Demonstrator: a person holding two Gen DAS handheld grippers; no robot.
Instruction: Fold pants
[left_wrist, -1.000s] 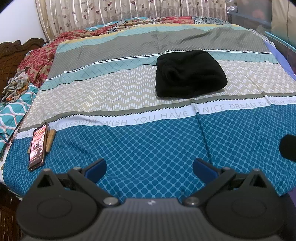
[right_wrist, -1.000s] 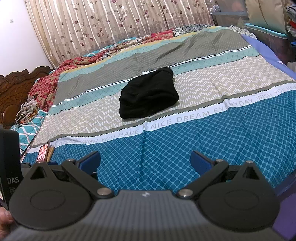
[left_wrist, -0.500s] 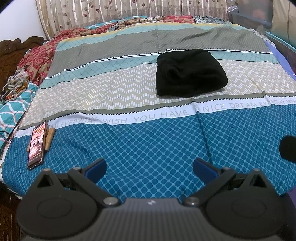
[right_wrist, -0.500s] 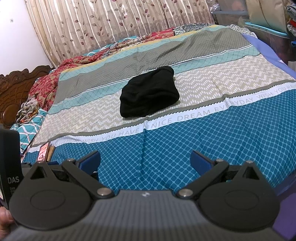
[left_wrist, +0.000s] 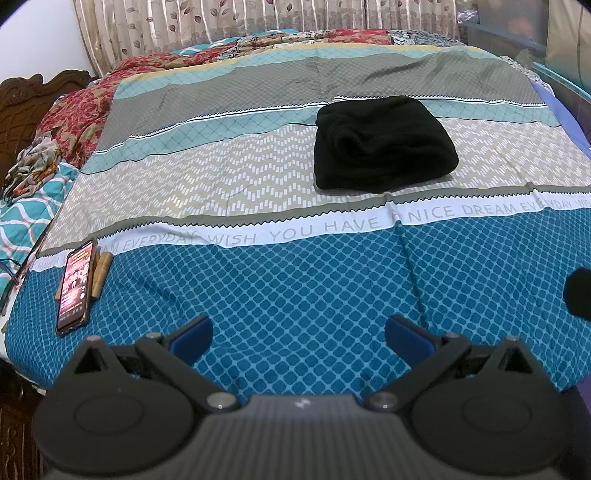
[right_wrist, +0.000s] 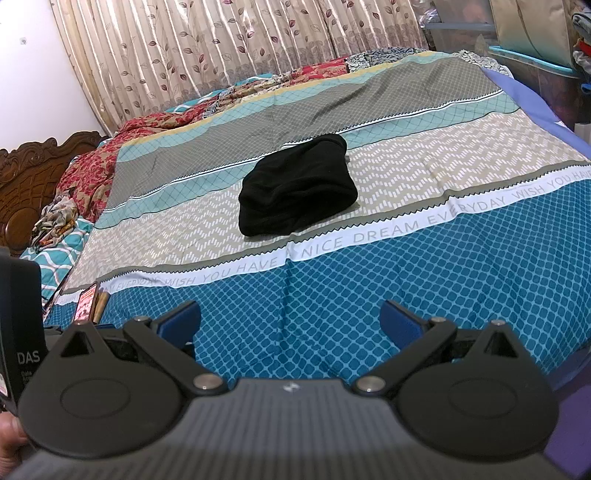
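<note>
Both my left claw (left_wrist: 298, 330) and right claw (right_wrist: 290, 316) hang wide open and empty, well short of the bundled black fabric pants (left_wrist: 382, 143) mid-bed, so I'd reach for opposite edges and spread them flat first.

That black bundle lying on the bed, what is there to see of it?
The black pants lie as a soft, thick, roughly rectangular bundle, apparently already folded, with rumpled creases on the side nearer the phone. The fabric looks matte and fleecy. They rest on the bedsheet's beige zigzag band, just beyond the lettered stripe. Nothing else touches them.
</note>
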